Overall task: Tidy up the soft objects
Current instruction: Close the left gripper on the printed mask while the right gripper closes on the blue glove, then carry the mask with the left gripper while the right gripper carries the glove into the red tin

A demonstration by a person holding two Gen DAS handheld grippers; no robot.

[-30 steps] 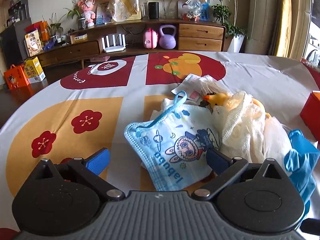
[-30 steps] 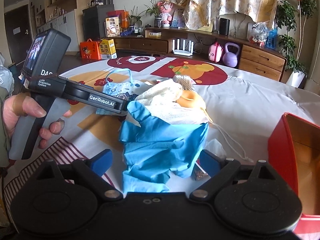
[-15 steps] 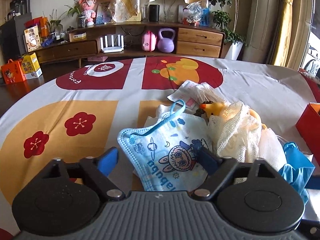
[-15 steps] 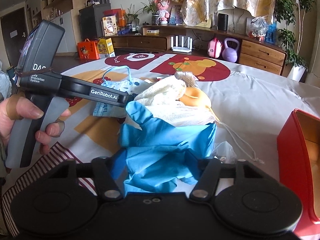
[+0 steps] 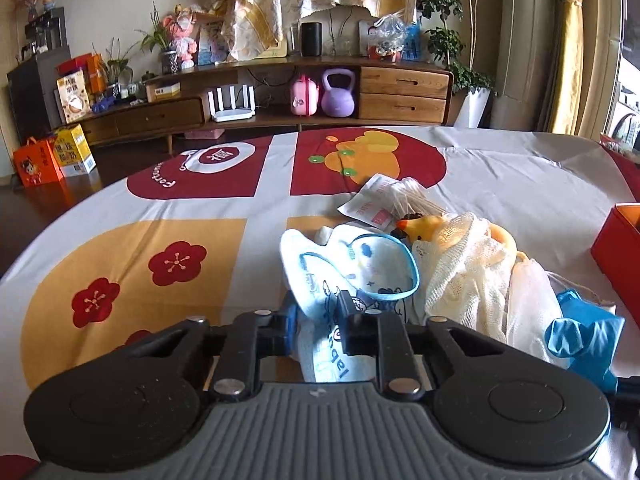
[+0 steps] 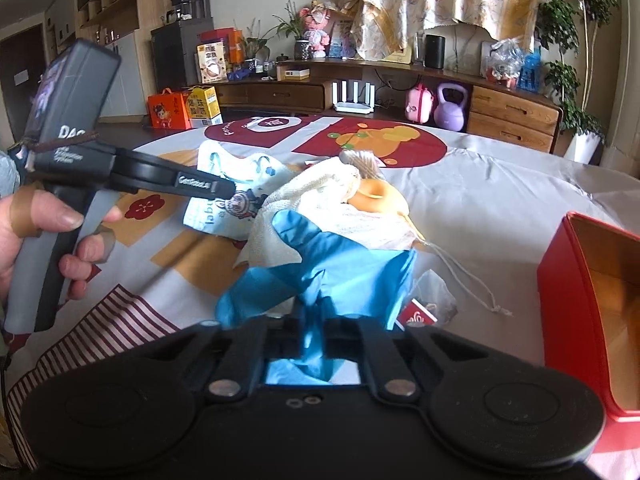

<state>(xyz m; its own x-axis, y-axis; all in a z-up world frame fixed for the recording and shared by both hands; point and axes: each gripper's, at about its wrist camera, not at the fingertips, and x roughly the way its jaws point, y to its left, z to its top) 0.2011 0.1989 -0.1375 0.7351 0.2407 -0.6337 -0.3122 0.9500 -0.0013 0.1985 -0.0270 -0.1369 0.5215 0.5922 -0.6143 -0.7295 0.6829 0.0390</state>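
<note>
We are closing our left gripper [image 5: 316, 310] on the printed child's face mask [image 5: 344, 268], its crumpled edge pinched between the jaws; our right gripper [image 6: 312, 332] is clenching the blue nitrile glove [image 6: 328, 264]; both are lying mid-table in one heap with a cream mesh bag [image 5: 468, 272]; nothing is sitting in the red box [image 6: 560, 280] at the table's right edge yet, so sorting is barely starting.

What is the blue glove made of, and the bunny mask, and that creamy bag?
The blue glove looks like thin rubbery nitrile or latex: smooth, faintly shiny, crumpling softly. The bunny mask seems non-woven fabric: matte, printed, with a blue elastic ear loop. The creamy bag looks like open cotton mesh: the weave shows holes and a drawstring trails from it.
</note>
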